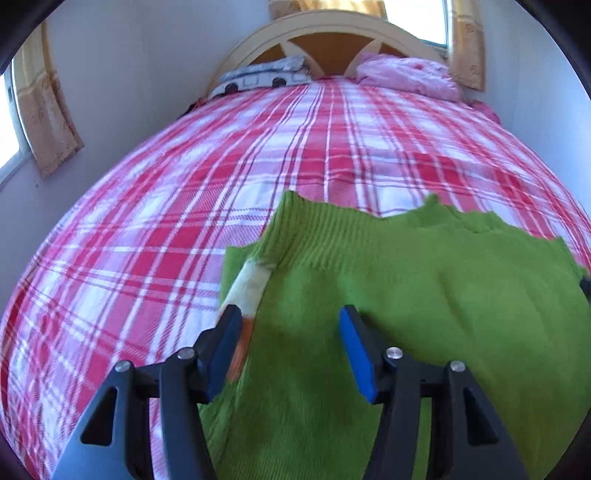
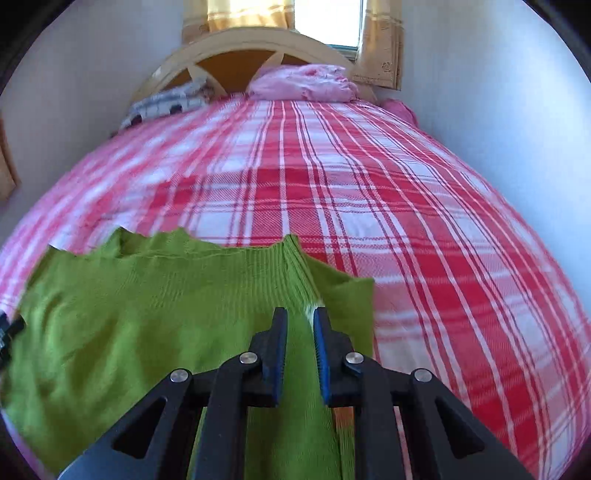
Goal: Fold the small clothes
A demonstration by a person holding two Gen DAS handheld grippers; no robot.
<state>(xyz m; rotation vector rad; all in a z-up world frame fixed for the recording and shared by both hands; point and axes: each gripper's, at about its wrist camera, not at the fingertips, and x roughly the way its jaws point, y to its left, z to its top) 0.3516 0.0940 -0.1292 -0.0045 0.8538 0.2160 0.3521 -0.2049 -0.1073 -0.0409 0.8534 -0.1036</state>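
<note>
A green knit garment (image 1: 424, 295) with a ribbed band lies on the plaid bed; it also shows in the right wrist view (image 2: 147, 306). My left gripper (image 1: 291, 314) is open, its jaws wide apart over the garment's left edge, where a white and orange patch (image 1: 247, 284) shows. My right gripper (image 2: 300, 314) has its jaws close together around a raised fold of the garment near its ribbed right corner. The edge of the other gripper shows at far left of the right wrist view (image 2: 9, 332).
The bed has a red, pink and white plaid cover (image 1: 258, 166). At its head lie a pink pillow (image 1: 406, 74) and a grey-white folded cloth (image 1: 262, 75) against a curved headboard (image 1: 332, 33). White walls flank both sides, with curtained windows.
</note>
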